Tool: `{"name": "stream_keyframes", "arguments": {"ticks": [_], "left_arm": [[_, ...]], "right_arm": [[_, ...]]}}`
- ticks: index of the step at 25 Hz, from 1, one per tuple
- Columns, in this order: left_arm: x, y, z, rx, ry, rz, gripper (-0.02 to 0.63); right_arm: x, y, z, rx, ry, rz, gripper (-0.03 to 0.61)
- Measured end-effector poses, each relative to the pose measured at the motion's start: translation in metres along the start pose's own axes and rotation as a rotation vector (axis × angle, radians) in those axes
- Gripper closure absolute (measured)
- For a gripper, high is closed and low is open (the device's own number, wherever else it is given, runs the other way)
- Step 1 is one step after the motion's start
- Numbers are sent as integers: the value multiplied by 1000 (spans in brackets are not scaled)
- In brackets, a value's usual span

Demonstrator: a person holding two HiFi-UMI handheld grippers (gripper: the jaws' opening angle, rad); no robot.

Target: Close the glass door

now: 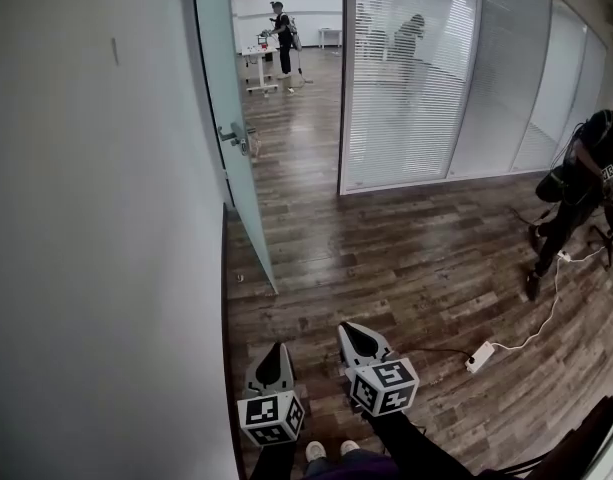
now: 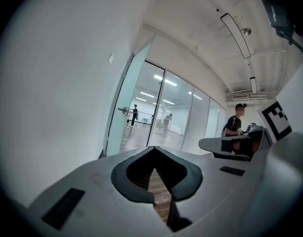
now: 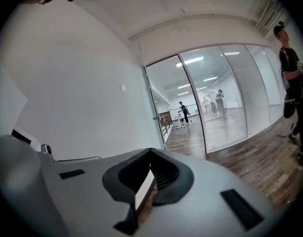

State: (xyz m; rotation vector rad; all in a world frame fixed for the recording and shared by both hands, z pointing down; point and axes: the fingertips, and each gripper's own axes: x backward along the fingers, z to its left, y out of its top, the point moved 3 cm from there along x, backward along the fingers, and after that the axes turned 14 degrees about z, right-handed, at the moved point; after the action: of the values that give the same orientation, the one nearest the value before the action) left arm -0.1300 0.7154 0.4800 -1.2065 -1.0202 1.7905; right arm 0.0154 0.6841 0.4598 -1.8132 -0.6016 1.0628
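The glass door [image 1: 238, 158] stands open, its frosted leaf upright and swung out from the white wall [image 1: 96, 228] toward the person, with its bottom edge running across the wooden floor [image 1: 406, 258] at a slant. Its door handle [image 1: 236, 137] juts out at about mid-height, on the side facing the doorway. On the far side of that doorway from the door is a glass partition with blinds [image 1: 406, 78], the line the leaf has to swing back to. Both claws are well short of the door and point roughly level toward it. The left gripper [image 1: 277, 353] is on the side nearer the door, close beside the wall that the door hangs from; the right gripper [image 1: 348, 331] sits just beside it, farther from the door. Each has its jaws pressed together with nothing between them, and only floor shows through the gap behind the pads. The door lies ahead and a little to the left of both, so closing it has not begun. The left hand looks like the natural one to reach the handle or the free edge, but first the person must step closer. A push across the leaf's broad face would probably swing it shut.
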Motion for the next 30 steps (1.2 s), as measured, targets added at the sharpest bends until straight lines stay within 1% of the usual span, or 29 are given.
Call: {"name": "stream_keyframes", "arguments": {"ticks": [3, 6, 9, 12, 16, 26, 30], "left_arm": [[1, -6, 14, 15, 8, 10, 614], [-4, -12, 22, 33, -1, 37, 614], [-12, -16, 22, 37, -12, 53, 614], [-30, -11, 26, 40, -9, 54, 614], [-61, 7, 35, 34, 7, 42, 614], [-149, 70, 45, 24, 57, -7, 614], [-171, 81, 43, 34, 80, -15, 614]], "right_arm": [[-3, -2, 6, 6, -11, -4, 588], [-7, -5, 9, -5, -17, 4, 588], [-11, -5, 5, -5, -17, 10, 588], [-27, 1, -5, -9, -12, 5, 588], [-58, 16, -24, -5, 2, 12, 588], [-136, 74, -79, 23, 65, 15, 588], [-153, 88, -95, 38, 90, 18, 588]]}}
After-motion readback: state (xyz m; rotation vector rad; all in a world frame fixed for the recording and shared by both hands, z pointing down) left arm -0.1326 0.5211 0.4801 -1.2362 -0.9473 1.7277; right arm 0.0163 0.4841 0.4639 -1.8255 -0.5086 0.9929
